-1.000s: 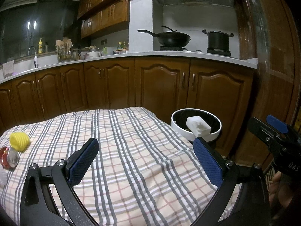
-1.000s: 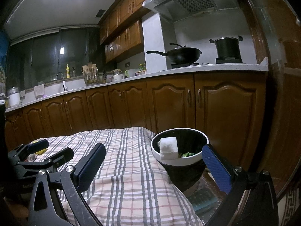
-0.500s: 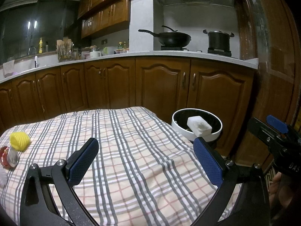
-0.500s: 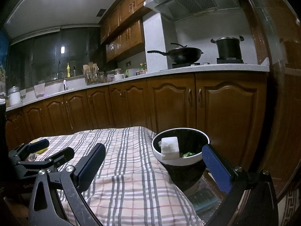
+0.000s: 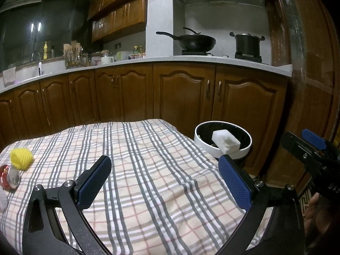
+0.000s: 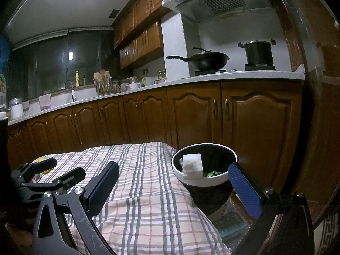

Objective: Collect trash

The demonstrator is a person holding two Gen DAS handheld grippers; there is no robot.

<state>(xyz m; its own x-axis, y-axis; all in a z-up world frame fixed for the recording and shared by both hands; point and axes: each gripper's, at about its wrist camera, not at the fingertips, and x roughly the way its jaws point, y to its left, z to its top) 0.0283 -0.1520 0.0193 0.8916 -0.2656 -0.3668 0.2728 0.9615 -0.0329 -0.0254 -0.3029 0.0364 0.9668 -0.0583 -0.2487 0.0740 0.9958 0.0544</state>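
Both tools — left tool (image 5: 164,178), right tool (image 6: 174,182) — spread; white block (image 6: 192,166) leans lengthwise on bin (image 6: 212,181) rim.

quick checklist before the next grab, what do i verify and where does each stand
1. Left gripper open and holding nothing: ok.
2. Right gripper open and holding nothing: ok.
3. Trash left on the checked cloth: not ok, a yellow crumpled piece and a red-and-clear wrapper lie at its left edge.
4. Bin has room: ok, though the white block leans on its rim.
5. More trash beyond the cloth's left edge: cannot tell.
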